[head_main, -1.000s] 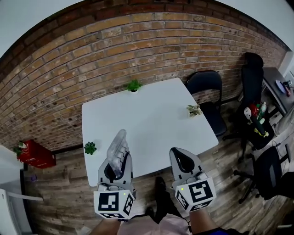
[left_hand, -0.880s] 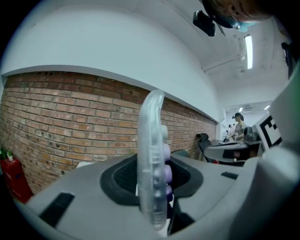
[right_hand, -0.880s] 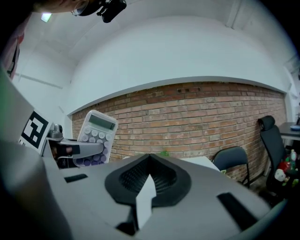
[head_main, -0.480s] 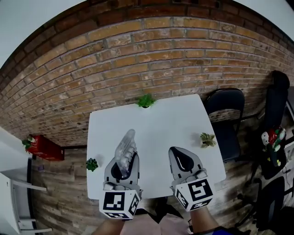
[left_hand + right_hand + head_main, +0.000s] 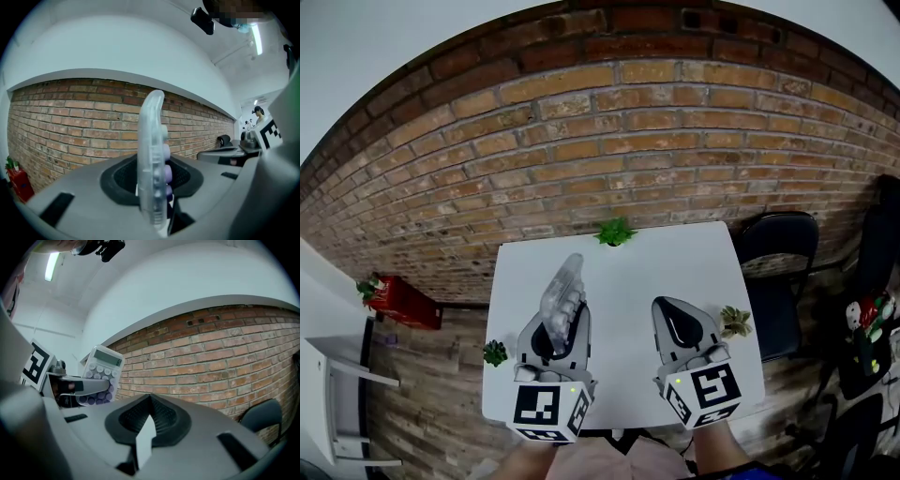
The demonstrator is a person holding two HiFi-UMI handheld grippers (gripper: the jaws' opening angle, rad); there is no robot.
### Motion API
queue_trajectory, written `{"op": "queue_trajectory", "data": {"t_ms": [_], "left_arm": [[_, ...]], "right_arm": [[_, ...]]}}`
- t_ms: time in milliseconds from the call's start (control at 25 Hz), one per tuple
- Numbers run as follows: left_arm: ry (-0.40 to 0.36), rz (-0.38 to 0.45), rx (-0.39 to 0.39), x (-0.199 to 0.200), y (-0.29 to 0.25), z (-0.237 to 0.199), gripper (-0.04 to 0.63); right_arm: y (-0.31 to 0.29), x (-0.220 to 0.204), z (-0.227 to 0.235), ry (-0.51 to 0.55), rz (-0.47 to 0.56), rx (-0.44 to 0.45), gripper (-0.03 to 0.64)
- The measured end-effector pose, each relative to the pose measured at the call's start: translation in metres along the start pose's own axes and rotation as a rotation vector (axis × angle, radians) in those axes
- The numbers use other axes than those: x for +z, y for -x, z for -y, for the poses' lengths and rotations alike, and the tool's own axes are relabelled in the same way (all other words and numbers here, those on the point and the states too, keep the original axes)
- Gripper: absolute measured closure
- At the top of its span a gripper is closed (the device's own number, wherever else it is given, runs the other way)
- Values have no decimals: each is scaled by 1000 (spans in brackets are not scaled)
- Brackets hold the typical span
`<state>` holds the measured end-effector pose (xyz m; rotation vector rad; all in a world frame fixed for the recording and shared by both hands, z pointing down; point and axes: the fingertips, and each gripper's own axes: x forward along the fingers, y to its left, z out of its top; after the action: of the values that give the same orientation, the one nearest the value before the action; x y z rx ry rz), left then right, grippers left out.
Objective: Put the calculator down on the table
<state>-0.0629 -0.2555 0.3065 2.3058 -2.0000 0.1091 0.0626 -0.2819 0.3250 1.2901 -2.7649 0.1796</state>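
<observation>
A clear-cased calculator (image 5: 564,286) with pale and purple keys stands on edge in my left gripper (image 5: 555,326), which is shut on its lower part. It hangs above the near left part of the white table (image 5: 628,272). In the left gripper view the calculator (image 5: 152,173) is edge-on between the jaws. In the right gripper view the calculator (image 5: 101,373) shows its keys and display at the left. My right gripper (image 5: 673,307) hovers over the table's near right part, shut, with nothing in it.
Small potted plants stand at the table's far edge (image 5: 616,231), right edge (image 5: 734,321) and near left corner (image 5: 495,352). A brick wall (image 5: 609,141) runs behind the table. A black chair (image 5: 778,272) is at the right, a red box (image 5: 394,300) on the floor at the left.
Both grippers have moved forward from the table's near edge to over its surface, the calculator still held in the left one. The table now lies closer beneath them.
</observation>
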Motion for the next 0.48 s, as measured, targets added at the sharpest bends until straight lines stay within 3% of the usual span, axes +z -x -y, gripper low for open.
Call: {"op": "queue_trajectory", "data": {"t_ms": [480], "left_arm": [[30, -118, -60, -55, -61, -30, 456]], "right_arm": [[-47, -28, 15, -15, -97, -49, 614]]}}
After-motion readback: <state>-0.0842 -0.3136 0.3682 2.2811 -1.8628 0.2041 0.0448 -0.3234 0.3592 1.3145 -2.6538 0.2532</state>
